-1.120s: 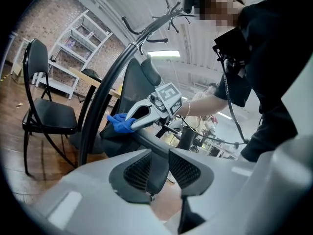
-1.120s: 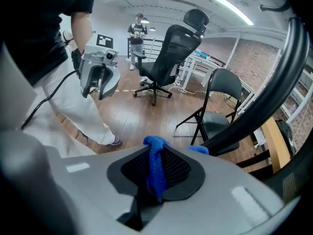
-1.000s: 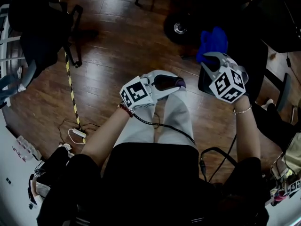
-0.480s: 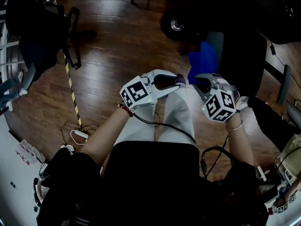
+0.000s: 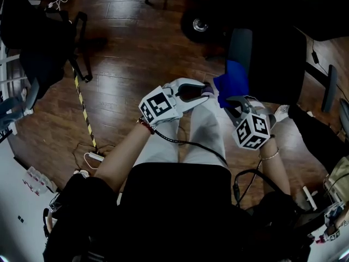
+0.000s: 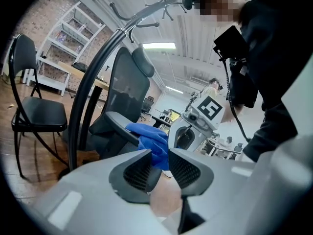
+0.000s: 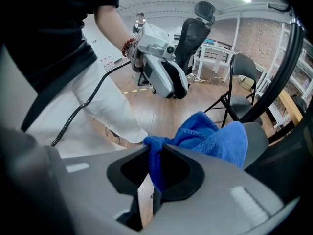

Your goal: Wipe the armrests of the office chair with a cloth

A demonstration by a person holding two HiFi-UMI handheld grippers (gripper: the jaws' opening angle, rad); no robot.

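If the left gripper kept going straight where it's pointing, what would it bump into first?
Probably the blue cloth, bunched by the chair armrest, straight ahead between its open jaws. Depth is hard to judge.

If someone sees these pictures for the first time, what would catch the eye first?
The bright blue cloth stands out most, pinched in the right gripper at the end of the grey armrest. Beside it, the left gripper hangs open and empty over the person's lap.
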